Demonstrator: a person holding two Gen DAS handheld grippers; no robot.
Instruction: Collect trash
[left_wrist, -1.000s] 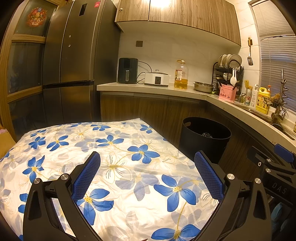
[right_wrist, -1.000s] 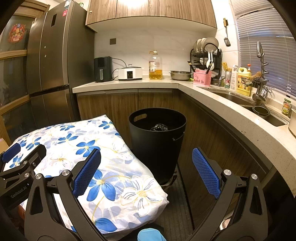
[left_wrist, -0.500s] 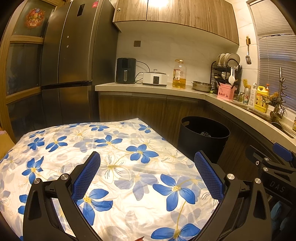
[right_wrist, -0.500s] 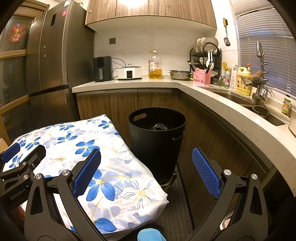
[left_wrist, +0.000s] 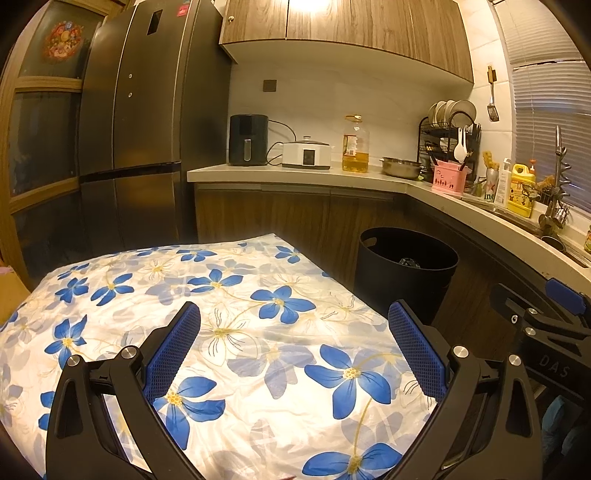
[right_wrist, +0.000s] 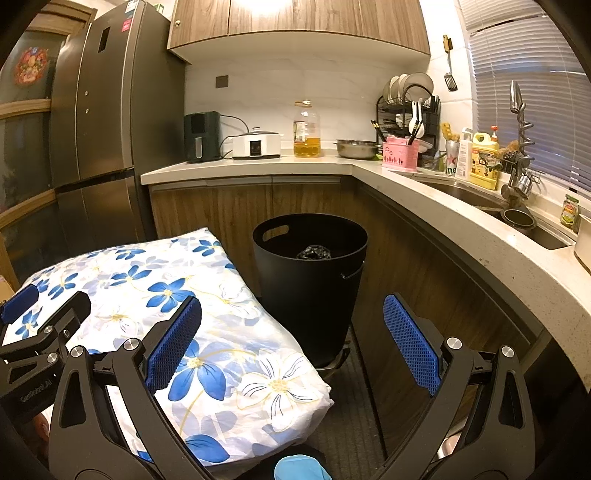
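Note:
A black trash bin (right_wrist: 310, 280) stands on the floor against the wooden cabinets, with a crumpled dark bag (right_wrist: 314, 253) inside it. The left wrist view shows the same bin (left_wrist: 404, 277) at the right, beyond the table. My left gripper (left_wrist: 293, 349) is open over a table covered in a white cloth with blue flowers (left_wrist: 221, 317), nothing between its blue pads. My right gripper (right_wrist: 291, 341) is open too, empty, hanging over the cloth's right edge (right_wrist: 258, 369) and the floor in front of the bin. No loose trash shows on the cloth.
An L-shaped counter (right_wrist: 443, 199) runs along the back and right, carrying an air fryer (right_wrist: 201, 136), a cooker, an oil bottle (right_wrist: 306, 129), a dish rack and a sink (right_wrist: 517, 218). A tall fridge (left_wrist: 140, 129) stands at the left. A blue item (right_wrist: 299, 467) lies at the bottom edge.
The left wrist view has shifted slightly, with the table and bin sitting a little lower and nearer. The right gripper has barely moved. Both stay open.

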